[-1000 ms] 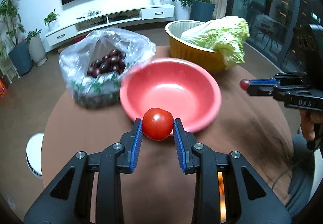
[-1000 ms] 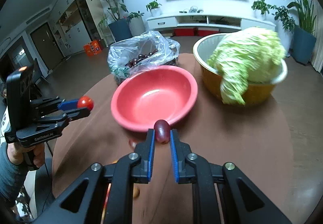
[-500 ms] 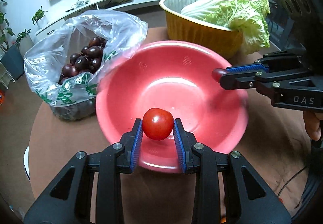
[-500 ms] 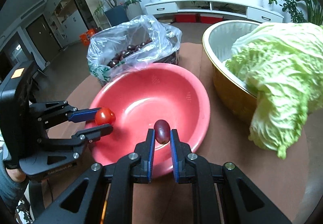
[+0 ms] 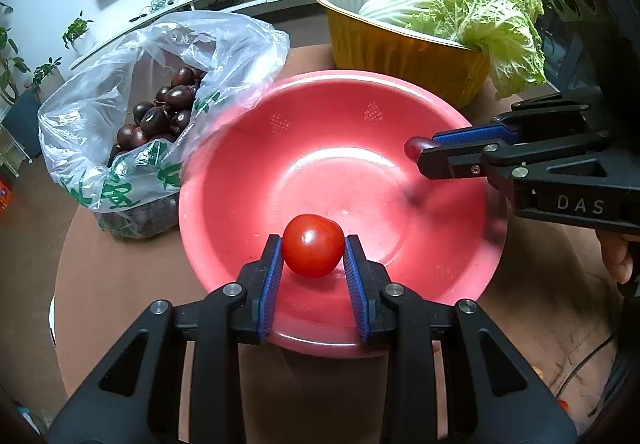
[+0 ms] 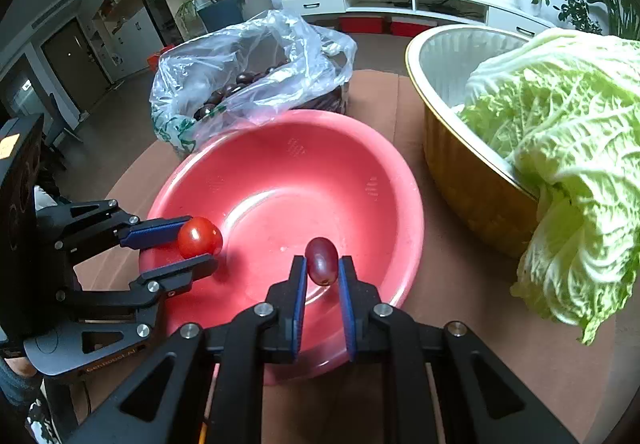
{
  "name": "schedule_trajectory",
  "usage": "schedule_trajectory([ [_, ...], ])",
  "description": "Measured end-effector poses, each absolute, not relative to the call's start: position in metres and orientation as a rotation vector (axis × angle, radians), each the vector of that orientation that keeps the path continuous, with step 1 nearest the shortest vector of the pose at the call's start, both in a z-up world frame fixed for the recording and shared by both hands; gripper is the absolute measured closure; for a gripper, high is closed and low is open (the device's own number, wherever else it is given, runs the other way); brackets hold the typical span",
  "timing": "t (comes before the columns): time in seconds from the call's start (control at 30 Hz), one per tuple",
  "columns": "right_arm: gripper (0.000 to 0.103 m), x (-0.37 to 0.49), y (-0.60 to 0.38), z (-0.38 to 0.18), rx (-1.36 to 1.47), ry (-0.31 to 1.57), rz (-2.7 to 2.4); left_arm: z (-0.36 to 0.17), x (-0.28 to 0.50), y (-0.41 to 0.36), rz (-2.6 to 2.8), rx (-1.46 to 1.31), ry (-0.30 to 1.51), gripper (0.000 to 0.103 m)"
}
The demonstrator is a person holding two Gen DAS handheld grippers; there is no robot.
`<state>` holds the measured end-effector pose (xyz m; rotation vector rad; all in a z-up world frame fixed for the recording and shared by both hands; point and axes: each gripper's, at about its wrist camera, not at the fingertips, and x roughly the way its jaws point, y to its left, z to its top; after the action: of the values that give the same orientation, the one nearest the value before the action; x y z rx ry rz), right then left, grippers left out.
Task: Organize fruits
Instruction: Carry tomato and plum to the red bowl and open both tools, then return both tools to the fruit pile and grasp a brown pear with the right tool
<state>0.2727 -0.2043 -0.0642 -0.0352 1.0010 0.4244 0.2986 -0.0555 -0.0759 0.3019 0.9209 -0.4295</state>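
both grippers have come in over the red bowl [image 5: 460, 268], so a release should drop the fruit inside. left gripper [image 5: 312, 256] is clamped on the tomato [image 5: 313, 246]; right gripper [image 6: 322, 270] pinches the grape [image 6: 321, 261], its jaws just easing open.

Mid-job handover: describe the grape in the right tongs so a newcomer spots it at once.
Find the big pink bowl in the middle of the brown table, between the plastic bag of dark fruit and the gold basin holding cabbage. Over its near rim, the right tongs pinch a single grape. It is oval and dark purple, unlike the round red tomato beside it.
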Motion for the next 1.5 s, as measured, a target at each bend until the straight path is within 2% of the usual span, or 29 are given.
schedule_trajectory([
  [0.1,0.077,0.273,-0.206,-0.062,-0.029,0.997,0.421,-0.076,0.299,-0.056,-0.43,0.302,0.92,0.073],
  [0.17,0.066,0.272,-0.207,-0.06,-0.016,0.991,0.428,-0.076,0.298,-0.056,-0.43,0.302,0.919,0.073],
  [0.27,0.065,0.269,-0.206,-0.057,-0.022,0.986,0.422,-0.075,0.298,-0.056,-0.429,0.301,0.917,0.071],
  [0.3,0.065,0.268,-0.207,-0.055,-0.021,0.985,0.422,-0.075,0.297,-0.056,-0.428,0.3,0.915,0.065],
  [0.33,0.065,0.266,-0.209,-0.053,-0.013,0.983,0.421,-0.073,0.297,-0.056,-0.431,0.299,0.908,0.053],
  [0.4,0.065,0.26,-0.212,-0.046,0.004,0.969,0.416,-0.069,0.293,-0.056,-0.424,0.303,0.887,0.043],
  [0.57,0.065,0.225,-0.225,-0.014,0.017,0.892,0.427,-0.056,0.284,-0.051,-0.426,0.285,0.869,0.043],
  [0.63,0.065,0.208,-0.231,-0.002,0.025,0.863,0.433,-0.048,0.273,-0.043,-0.428,0.27,0.852,0.037],
  [0.7,0.06,0.182,-0.236,0.01,0.025,0.827,0.434,-0.04,0.26,-0.035,-0.419,0.249,0.839,0.032],
  [0.77,0.044,0.16,-0.239,0.018,0.026,0.8,0.442,-0.032,0.239,-0.023,-0.417,0.213,0.825,0.032],
  [0.83,0.035,0.128,-0.241,0.022,0.025,0.772,0.458,-0.027,0.217,-0.014,-0.414,0.19,0.813,0.03],
  [0.87,0.035,0.115,-0.24,0.022,0.02,0.769,0.462,-0.025,0.204,-0.009,-0.411,0.18,0.807,0.027],
  [0.93,0.034,0.088,-0.239,0.015,0.009,0.779,0.469,-0.025,0.176,0.0,-0.408,0.166,0.8,0.018],
  [1.23,0.035,0.016,-0.226,-0.05,0.095,0.949,0.499,-0.069,0.069,0.0,-0.47,0.255,0.875,0.018],
  [1.43,0.043,0.009,-0.196,-0.067,0.028,0.971,0.527,-0.089,0.042,-0.003,-0.486,0.322,0.917,0.018],
  [1.5,0.049,0.012,-0.188,-0.069,0.003,0.975,0.533,-0.089,0.039,-0.004,-0.493,0.321,0.916,0.018],
])
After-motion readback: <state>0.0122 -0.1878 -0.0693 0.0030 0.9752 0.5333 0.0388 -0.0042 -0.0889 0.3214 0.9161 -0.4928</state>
